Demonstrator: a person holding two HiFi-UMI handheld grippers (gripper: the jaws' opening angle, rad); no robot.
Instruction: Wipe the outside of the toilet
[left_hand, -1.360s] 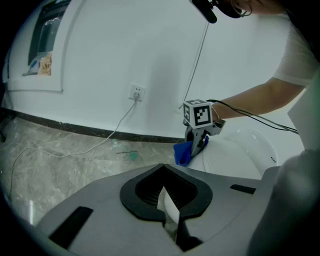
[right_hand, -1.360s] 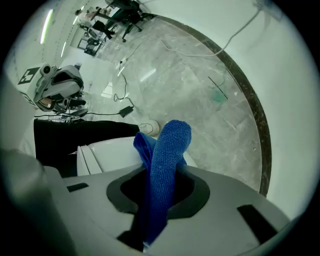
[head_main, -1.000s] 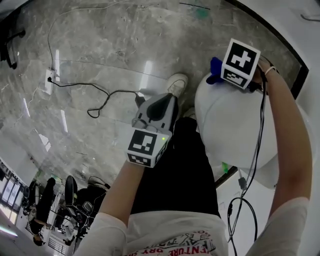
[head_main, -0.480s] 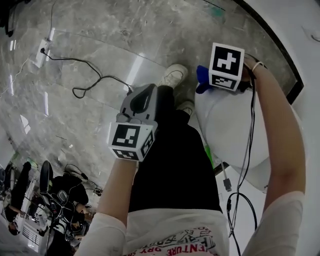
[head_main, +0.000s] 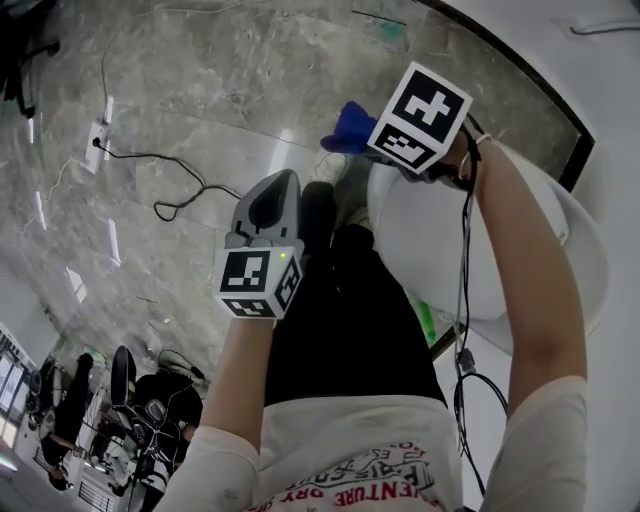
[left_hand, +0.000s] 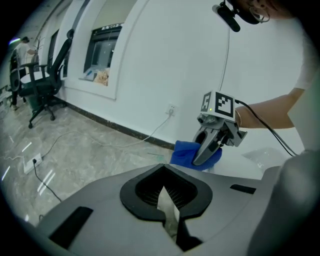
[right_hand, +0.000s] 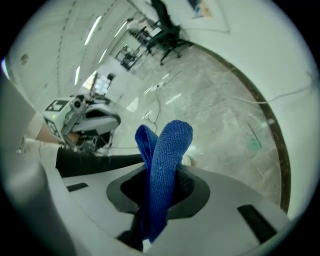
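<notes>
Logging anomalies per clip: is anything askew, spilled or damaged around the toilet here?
Nothing stands out. The toilet looks intact with no spill showing, and the right gripper holds the blue cloth at its front edge. Only a loose cable trails across the floor.

cloth (right_hand: 167, 160): terry (nubby) | toilet (head_main: 430, 250): glossy, smooth | floor (head_main: 200, 90): polished stone

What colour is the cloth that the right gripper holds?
Blue. The cloth shows best in the right gripper view.
</notes>
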